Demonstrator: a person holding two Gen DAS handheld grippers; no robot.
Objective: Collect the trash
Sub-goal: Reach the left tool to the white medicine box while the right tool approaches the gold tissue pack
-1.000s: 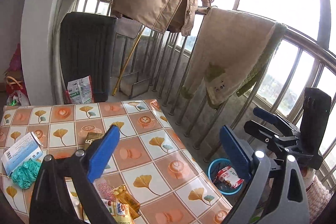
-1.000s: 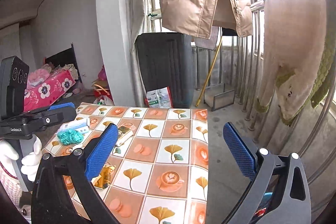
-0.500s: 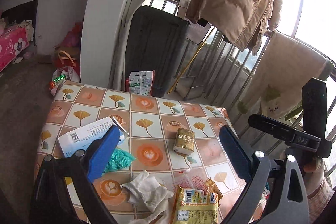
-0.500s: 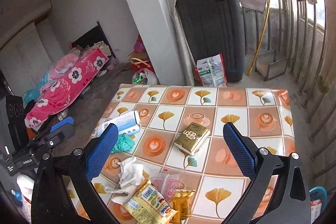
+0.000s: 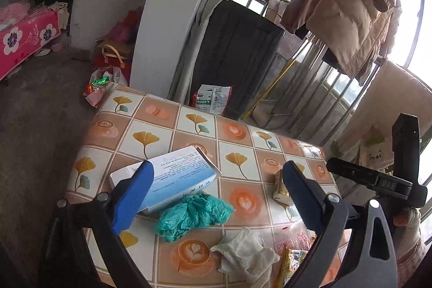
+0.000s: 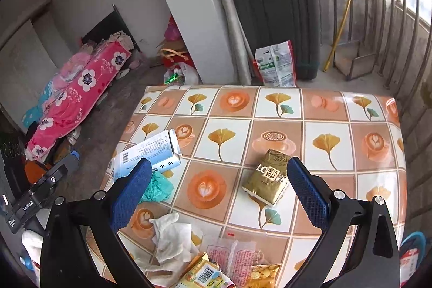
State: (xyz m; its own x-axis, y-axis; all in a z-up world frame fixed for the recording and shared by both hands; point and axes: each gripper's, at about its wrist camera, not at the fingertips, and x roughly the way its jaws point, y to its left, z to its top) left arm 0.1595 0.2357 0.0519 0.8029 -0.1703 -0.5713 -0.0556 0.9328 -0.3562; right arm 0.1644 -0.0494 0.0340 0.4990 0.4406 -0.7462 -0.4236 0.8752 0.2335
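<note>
1. Across the middle of both views spreads the table (image 6: 337, 109) with its ginkgo-and-coffee-cup cloth, and the trash lies scattered over its near half.
2. At the lower edge of the left wrist view, the left gripper (image 5: 216, 196) has its blue jaws spread wide, holding nothing; its left finger covers a corner of the white-and-blue box (image 5: 172, 174).
3. Just below that box lies the crumpled teal bag (image 5: 194, 215), touching it, with a crumpled white tissue (image 5: 245, 253) nearer the bottom.
4. The right gripper (image 6: 216, 193) also stands wide open and empty (its right finger hides an edge of the gold packet (image 6: 267, 180)).
5. Along the bottom of the right wrist view, snack wrappers (image 6: 232, 266) are cut off by the frame, so their full shapes cannot be made out.
6. At the lower right corner, a blue bin (image 6: 413, 247) shows only as a sliver behind the finger.
</note>
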